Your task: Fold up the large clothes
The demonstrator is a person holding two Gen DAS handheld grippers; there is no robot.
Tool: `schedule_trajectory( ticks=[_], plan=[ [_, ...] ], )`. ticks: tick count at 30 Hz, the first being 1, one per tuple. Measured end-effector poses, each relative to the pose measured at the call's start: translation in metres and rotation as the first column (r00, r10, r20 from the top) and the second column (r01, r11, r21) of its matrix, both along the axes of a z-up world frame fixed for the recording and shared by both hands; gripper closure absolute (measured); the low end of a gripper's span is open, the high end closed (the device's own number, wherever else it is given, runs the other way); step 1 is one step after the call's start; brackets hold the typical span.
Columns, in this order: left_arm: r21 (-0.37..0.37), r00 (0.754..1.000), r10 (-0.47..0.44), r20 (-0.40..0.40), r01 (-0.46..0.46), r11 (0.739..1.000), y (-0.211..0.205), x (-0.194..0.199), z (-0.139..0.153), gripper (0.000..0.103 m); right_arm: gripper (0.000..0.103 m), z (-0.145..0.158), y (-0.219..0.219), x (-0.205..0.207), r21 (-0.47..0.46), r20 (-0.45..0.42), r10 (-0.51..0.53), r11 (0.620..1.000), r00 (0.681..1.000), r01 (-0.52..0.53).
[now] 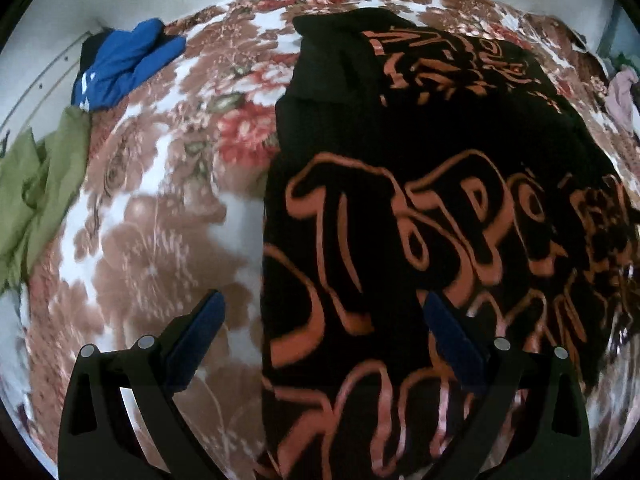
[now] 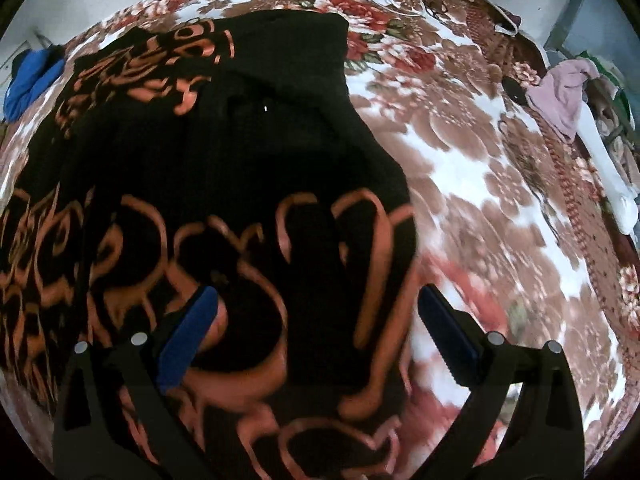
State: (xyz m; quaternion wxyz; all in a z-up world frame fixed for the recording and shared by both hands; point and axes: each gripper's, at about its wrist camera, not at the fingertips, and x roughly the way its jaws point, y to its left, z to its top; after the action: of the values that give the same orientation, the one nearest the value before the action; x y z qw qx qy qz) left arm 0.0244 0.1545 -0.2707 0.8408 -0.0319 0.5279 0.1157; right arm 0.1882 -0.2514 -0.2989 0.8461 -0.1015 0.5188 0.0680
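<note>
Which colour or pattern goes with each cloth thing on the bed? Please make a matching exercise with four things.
Things:
1. large garment
2. bed cover
3. crumpled cloth at the far edge
4. cloth at the left edge

Colours:
a. olive green
b. black with orange lettering
c. blue
d. brown, red and white flowers

Pairs: 1-b, 2-d, 3-c, 4-a

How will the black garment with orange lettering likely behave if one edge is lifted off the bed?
The black garment looks floppy: its layers drape in soft folds over the floral blanket, so a lifted edge would probably sag. It appears thick and knit-like, so likely fairly heavy. The plush blanket may add drag rather than let it slide.
</note>
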Motion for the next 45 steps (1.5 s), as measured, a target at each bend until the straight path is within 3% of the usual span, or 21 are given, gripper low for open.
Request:
schedule_trajectory(
  ticks=[7,13,18,20,23,32,39,42,45],
  plan=[
    [-0.032,0.998,0.046,-0.051,-0.048,0.998,0.006,-0.055,-0.013,0.005,0.005,-0.004,-0.043,-0.053,0.001,-0.072,-0.013,1.0,0.997,0.013],
    [-0.133,0.991,0.107,-0.074,-0.116,0.984,0.026,-0.093,-0.028,0.005,0.005,-0.019,-0.076,-0.09,0.029,-0.145,-0.066,0.997,0.987,0.071],
    [-0.193,0.985,0.153,-0.084,-0.167,0.967,0.03,-0.105,-0.041,0.006,0.005,-0.029,-0.079,-0.106,0.063,-0.178,-0.074,0.994,0.981,0.086],
    [-0.214,0.984,0.153,-0.089,-0.169,0.962,0.029,-0.106,-0.047,0.006,0.008,-0.033,-0.077,-0.108,0.095,-0.193,-0.079,0.991,0.978,0.098],
    [-0.251,0.986,0.143,-0.086,-0.16,0.955,0.026,-0.107,-0.051,0.006,0.022,-0.04,-0.073,-0.107,0.12,-0.225,-0.078,0.987,0.971,0.107],
    [-0.322,0.992,0.088,-0.088,-0.112,0.94,0.013,-0.103,-0.063,0.009,0.049,-0.049,-0.062,-0.105,0.117,-0.248,-0.059,0.989,0.967,0.09],
    [-0.38,0.995,0.077,-0.065,-0.096,0.92,0.013,-0.098,-0.06,0.035,0.08,-0.036,-0.054,-0.112,0.094,-0.229,-0.035,0.994,0.973,0.058],
    [-0.402,0.995,0.089,-0.052,-0.102,0.91,0.017,-0.097,-0.058,0.052,0.084,-0.03,-0.059,-0.114,0.106,-0.232,-0.031,0.993,0.972,0.057],
    [-0.393,0.996,0.076,-0.04,-0.086,0.916,0.015,-0.097,-0.053,0.059,0.084,-0.022,-0.063,-0.115,0.118,-0.236,-0.032,0.991,0.971,0.062]
  ],
)
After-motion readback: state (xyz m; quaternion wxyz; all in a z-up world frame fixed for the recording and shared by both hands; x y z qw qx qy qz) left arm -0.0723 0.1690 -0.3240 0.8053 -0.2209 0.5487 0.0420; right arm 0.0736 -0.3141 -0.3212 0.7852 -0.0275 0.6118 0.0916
